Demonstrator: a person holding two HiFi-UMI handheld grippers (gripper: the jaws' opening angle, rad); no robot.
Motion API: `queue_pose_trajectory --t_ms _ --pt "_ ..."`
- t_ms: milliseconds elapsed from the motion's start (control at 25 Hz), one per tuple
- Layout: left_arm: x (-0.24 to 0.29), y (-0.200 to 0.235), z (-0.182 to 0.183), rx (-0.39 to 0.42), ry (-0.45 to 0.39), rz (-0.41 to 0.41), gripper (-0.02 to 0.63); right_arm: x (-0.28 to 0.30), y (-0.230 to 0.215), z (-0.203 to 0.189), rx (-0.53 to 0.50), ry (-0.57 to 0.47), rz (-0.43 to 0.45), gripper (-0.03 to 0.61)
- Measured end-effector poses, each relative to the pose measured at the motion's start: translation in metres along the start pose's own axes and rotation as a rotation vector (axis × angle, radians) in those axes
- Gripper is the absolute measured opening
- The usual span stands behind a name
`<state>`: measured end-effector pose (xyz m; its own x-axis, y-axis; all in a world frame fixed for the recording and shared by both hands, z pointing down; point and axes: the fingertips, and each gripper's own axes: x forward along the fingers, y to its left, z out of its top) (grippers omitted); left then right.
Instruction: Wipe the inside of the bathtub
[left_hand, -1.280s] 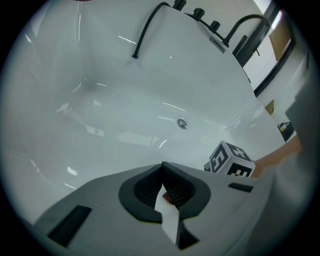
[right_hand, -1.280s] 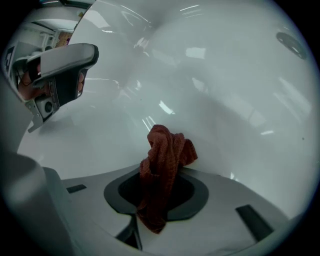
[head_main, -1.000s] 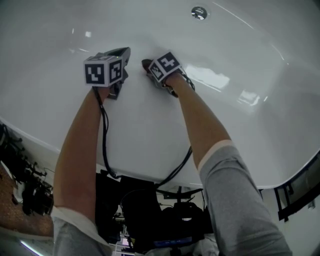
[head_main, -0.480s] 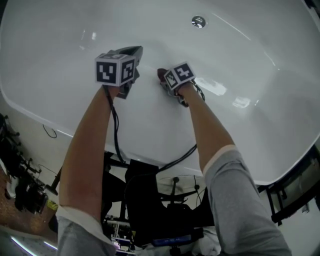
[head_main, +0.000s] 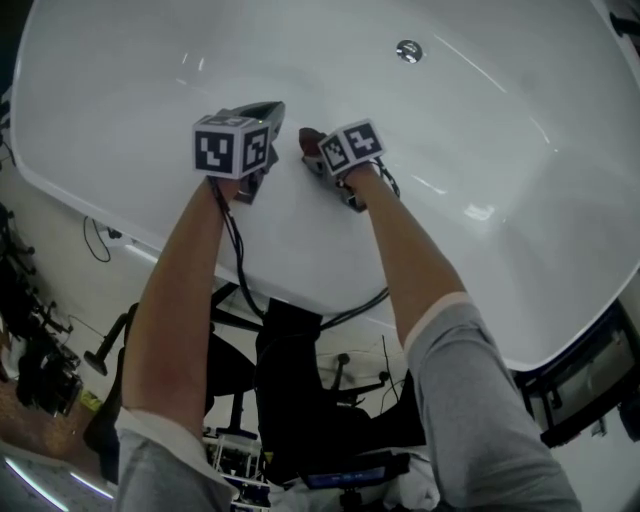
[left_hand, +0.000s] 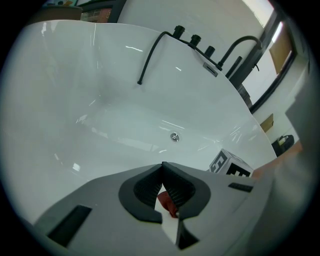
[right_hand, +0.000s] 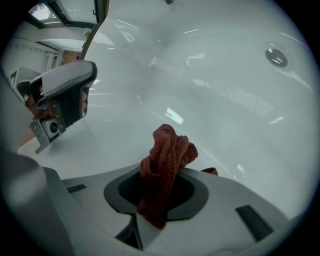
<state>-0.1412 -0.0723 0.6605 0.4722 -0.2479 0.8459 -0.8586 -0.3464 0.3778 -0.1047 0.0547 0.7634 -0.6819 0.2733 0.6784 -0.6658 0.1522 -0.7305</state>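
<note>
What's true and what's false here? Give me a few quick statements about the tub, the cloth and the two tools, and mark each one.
1. The right tool is clamped on a red-brown cloth. True.
2. The bathtub is black. False: it is glossy white.
3. In the head view, the drain lies farther from the person than both tools. True.
4. The left tool has its jaws spread wide apart. False: its jaws meet at the tips.
</note>
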Motion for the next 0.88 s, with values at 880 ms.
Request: queue_pose_trajectory --t_ms 880 --pt "-0.055 -0.006 0.018 -0.029 -0.080 0.022 0.006 -0.013 0.090 0.020 -0.055 -0.027 0.039 0.101"
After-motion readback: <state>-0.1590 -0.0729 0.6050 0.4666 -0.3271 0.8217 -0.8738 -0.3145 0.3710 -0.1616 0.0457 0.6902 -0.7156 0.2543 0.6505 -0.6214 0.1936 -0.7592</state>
